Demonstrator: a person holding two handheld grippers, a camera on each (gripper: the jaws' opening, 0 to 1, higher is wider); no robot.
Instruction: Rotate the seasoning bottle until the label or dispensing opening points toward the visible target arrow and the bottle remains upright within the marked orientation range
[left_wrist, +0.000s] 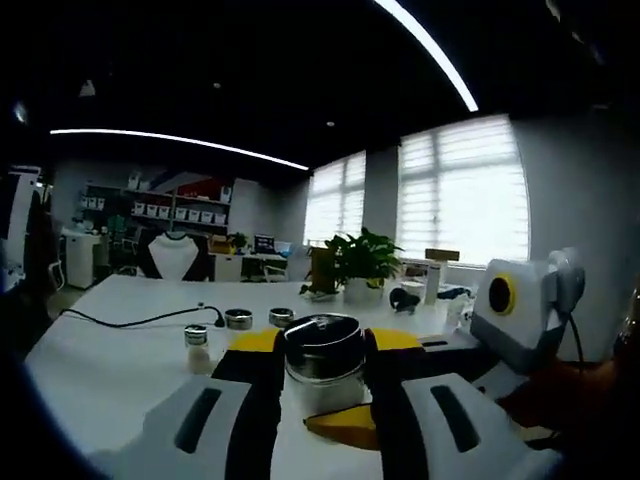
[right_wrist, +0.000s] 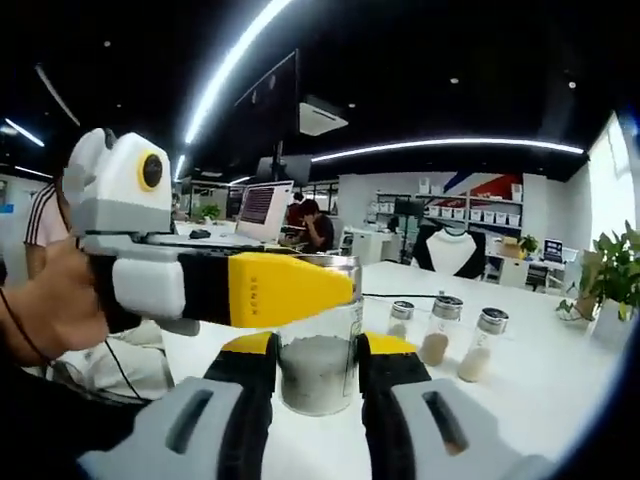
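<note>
The seasoning bottle is a clear glass jar with a shiny metal lid, holding grey powder. It stands upright over the white table. My left gripper is shut on it, with the black and yellow jaws pressed against the lid on both sides. My right gripper is shut on the glass body lower down. The left gripper reaches in from the left at lid height, held by a hand. The right gripper shows at the right. I cannot tell what the yellow piece low in front of the bottle is.
Three smaller metal-capped bottles stand in a row on the table beyond the jar. A black cable runs across the far left of the table. A potted plant stands at the back edge. A person sits at a desk farther off.
</note>
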